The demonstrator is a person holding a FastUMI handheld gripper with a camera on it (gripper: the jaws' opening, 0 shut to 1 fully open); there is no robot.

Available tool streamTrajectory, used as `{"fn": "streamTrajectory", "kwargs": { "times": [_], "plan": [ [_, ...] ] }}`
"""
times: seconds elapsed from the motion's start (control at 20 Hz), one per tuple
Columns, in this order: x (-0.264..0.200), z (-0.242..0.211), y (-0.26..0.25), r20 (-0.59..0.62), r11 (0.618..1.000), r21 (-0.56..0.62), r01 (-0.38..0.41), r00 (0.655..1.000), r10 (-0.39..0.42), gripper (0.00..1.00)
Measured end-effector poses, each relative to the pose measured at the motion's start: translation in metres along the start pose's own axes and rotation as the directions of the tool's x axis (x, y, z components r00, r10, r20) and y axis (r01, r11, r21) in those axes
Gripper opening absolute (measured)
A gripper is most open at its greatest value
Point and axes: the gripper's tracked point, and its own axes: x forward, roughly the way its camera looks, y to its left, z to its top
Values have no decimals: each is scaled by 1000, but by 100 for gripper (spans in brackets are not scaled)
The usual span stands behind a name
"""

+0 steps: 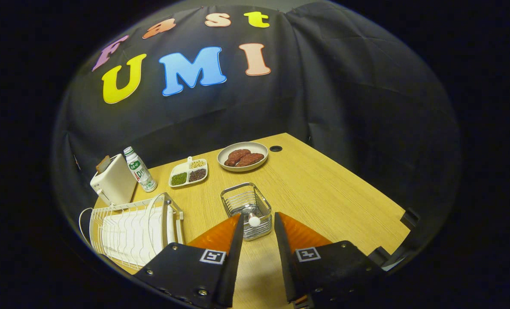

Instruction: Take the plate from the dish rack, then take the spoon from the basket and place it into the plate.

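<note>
My gripper [258, 216] is open and holds nothing, hovering above the wooden table [323, 193]. A small wire basket [238, 196] stands just ahead of the fingertips. Inside it lies the spoon [254, 221], whose white rounded end shows between the two fingers. Left of the fingers sits the white dish rack [126, 231]. A white plate [169, 223] stands upright on edge at the rack's right end, close to the left finger.
At the back of the table are a plate of red meat pieces [243, 156], a divided dish of beans [189, 173], a bottle [139, 169] and a white toaster [114, 180] holding bread. A cable hole [275, 148] lies near the far edge.
</note>
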Motion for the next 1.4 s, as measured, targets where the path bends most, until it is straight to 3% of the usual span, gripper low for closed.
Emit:
{"fn": "streamTrajectory", "kwargs": {
  "times": [0.35,0.45,0.6,0.75,0.9,0.95,1.4],
  "plan": [
    [15,-2,0,-3,1000,-22,-6,1000,6,45],
    [13,-3,5,-11,999,-35,-25,1000,24,16],
    [16,-7,8,-18,998,-52,-30,999,29,17],
    [11,-7,11,-19,997,-64,-31,999,30,8],
    [7,-3,19,-9,996,-68,-53,999,53,7],
    [7,-4,17,-12,996,-78,-46,999,45,1],
    [-40,37,19,85,991,-135,-4,996,16,1]
  ]
}}
